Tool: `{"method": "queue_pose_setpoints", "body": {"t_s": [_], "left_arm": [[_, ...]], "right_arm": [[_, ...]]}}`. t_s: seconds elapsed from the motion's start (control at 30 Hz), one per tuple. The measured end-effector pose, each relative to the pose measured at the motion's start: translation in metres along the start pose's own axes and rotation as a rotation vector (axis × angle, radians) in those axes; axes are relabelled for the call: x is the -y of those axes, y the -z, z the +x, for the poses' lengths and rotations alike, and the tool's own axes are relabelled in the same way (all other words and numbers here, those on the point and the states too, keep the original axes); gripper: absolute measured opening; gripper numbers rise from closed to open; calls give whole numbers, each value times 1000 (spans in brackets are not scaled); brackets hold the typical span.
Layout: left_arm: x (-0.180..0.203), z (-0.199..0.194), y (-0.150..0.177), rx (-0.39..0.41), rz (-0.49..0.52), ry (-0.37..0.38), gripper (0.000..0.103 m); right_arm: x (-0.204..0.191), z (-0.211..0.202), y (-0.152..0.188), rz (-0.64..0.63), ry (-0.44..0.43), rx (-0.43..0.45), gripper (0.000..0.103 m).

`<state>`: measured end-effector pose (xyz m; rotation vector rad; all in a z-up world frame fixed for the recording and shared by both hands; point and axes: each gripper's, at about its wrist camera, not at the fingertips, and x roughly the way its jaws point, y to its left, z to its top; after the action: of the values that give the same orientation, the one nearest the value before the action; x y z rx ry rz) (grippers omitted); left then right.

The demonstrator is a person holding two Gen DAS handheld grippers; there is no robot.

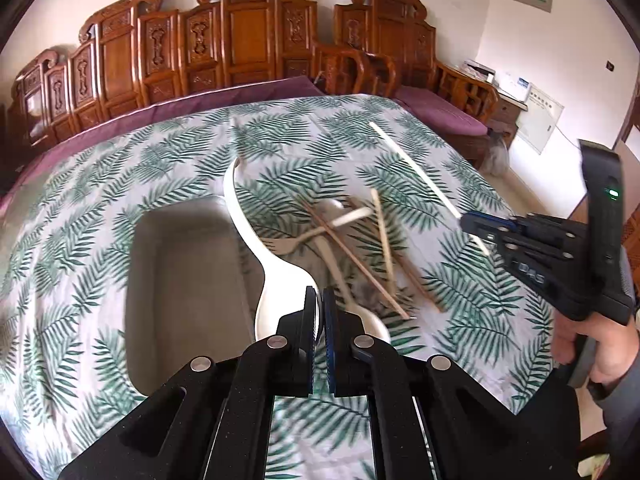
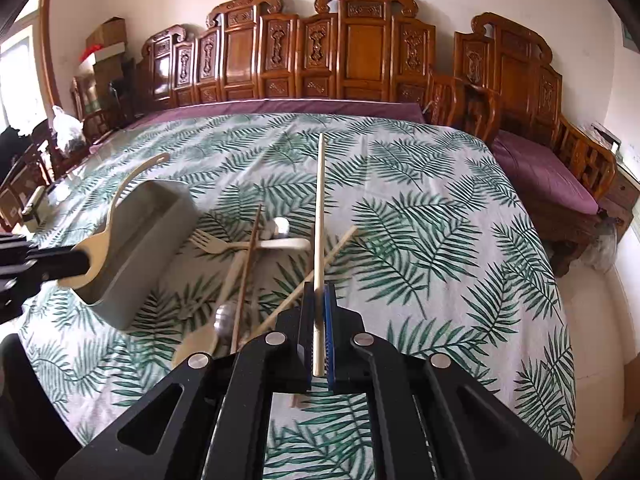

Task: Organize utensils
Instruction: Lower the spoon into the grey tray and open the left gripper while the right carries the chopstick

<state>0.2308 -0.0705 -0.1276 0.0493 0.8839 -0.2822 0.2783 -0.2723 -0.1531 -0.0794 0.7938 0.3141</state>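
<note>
Over the leaf-print tablecloth (image 1: pixel 120 184), you hold one utensil in each claw above the pile.
Left wrist view: your left gripper (image 1: pixel 319 312) is clamped on the bowl of a white ladle (image 1: pixel 240 216), handle pointing away, beside the grey bin (image 1: pixel 184 280), likely its destination. Right wrist view: your right gripper (image 2: pixel 319 308) is clamped on a pale chopstick (image 2: pixel 319 208), lifted clear of the remaining pile: fork (image 2: pixel 212 245), spoons, chopsticks, still to sort.
</note>
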Motion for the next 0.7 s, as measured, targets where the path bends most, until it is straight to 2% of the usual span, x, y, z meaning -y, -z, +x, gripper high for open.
{"method": "queue_pose_setpoints", "body": {"t_s": [0.3, 0.57, 0.7], "left_arm": [[-43, 8, 2, -42, -2, -44, 3], [-66, 21, 5, -63, -25, -53, 3], [-76, 23, 8, -69, -41, -65, 7]], "right_arm": [[-44, -9, -1, -58, -58, 0, 5], [-82, -5, -3, -61, -109, -13, 6], [-103, 0, -4, -62, -134, -27, 6]]}}
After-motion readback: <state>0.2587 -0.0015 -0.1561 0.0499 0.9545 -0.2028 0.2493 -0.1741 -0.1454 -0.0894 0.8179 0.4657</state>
